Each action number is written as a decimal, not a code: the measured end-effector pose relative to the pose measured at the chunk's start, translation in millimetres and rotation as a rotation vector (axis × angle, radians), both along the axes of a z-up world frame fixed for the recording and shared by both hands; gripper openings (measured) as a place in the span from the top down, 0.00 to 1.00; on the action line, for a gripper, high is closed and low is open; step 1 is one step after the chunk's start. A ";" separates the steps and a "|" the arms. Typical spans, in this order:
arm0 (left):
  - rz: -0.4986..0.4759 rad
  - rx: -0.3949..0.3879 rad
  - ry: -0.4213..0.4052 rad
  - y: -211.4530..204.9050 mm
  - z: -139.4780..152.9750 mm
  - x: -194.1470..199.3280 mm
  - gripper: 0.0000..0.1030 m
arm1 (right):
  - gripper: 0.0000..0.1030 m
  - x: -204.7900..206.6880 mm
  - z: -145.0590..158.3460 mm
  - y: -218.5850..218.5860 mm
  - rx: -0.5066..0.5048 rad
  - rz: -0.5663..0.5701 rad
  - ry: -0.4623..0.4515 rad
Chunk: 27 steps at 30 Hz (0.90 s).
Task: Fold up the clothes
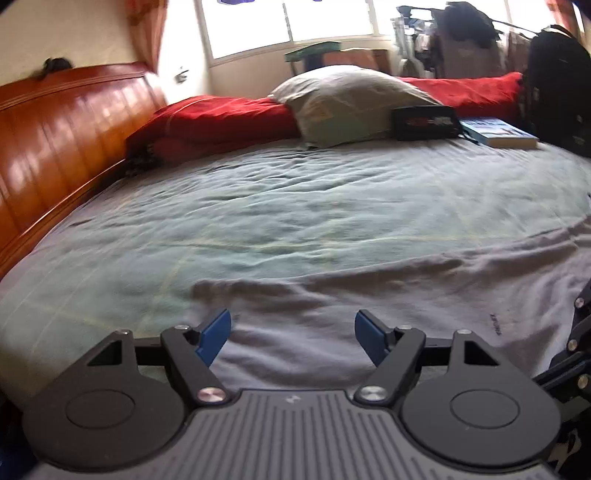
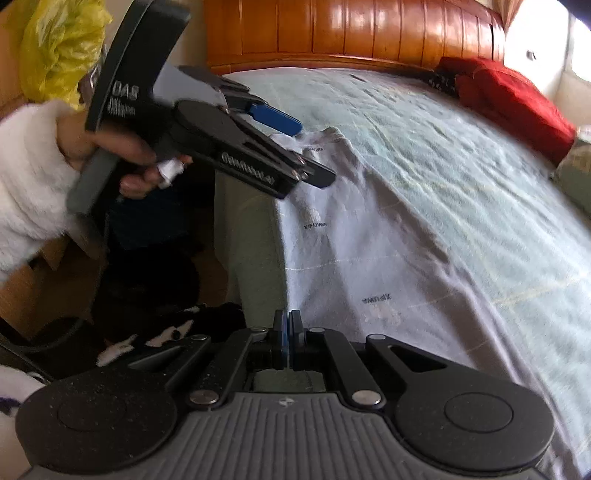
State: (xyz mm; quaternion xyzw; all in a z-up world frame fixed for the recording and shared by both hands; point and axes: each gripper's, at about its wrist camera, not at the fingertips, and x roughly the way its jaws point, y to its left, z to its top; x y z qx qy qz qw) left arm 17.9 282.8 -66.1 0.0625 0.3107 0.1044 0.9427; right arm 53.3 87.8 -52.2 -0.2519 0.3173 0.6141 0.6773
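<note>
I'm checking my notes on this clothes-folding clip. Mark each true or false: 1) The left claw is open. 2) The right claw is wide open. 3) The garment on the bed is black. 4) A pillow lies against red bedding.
1) True: the left claw stands open over the pale garment.
2) False: the right claw is shut.
3) False: the garment is pale grey-white.
4) True: the pillow rests against red bedding.

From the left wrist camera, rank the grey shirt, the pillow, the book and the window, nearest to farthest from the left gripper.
1. Grey shirt, directly under the left gripper.
2. Book, far right on the bed; pillow, centre back: too close to call.
3. Window, back wall.
</note>
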 end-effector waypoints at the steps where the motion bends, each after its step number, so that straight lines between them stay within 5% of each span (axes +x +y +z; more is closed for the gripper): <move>1: -0.017 -0.001 0.004 -1.1 -3.8 2.3 0.27 | 0.97 1.1 1.5 -2.3 0.008 -0.004 0.022; 5: -0.003 0.004 0.071 0.5 -23.6 -0.3 0.26 | 0.91 4.6 17.7 -23.7 0.044 -0.059 -0.025; 9: 0.013 -0.079 0.079 12.7 -16.5 -13.0 0.26 | 0.88 38.1 23.1 -54.7 0.037 -0.234 -0.069; 15: -0.030 0.018 0.033 -2.1 -2.8 2.3 0.23 | 0.86 97.7 6.5 -51.6 0.043 -0.433 0.071; 18: -0.013 -0.011 0.113 -2.3 -19.2 17.9 0.21 | 0.88 111.7 -11.1 -45.5 0.069 -0.493 0.123; 21: 0.004 -0.028 0.085 -1.0 -16.0 10.0 0.21 | 0.84 118.6 5.4 -56.1 0.122 -0.535 0.141; 24: -0.003 -0.001 0.069 -6.0 -6.5 -0.2 0.22 | 0.82 112.5 23.9 -78.4 0.100 -0.559 -0.016; 27: -0.081 -0.018 0.033 -21.4 6.3 -6.4 0.22 | 0.82 112.1 24.9 -103.1 0.033 -0.600 -0.045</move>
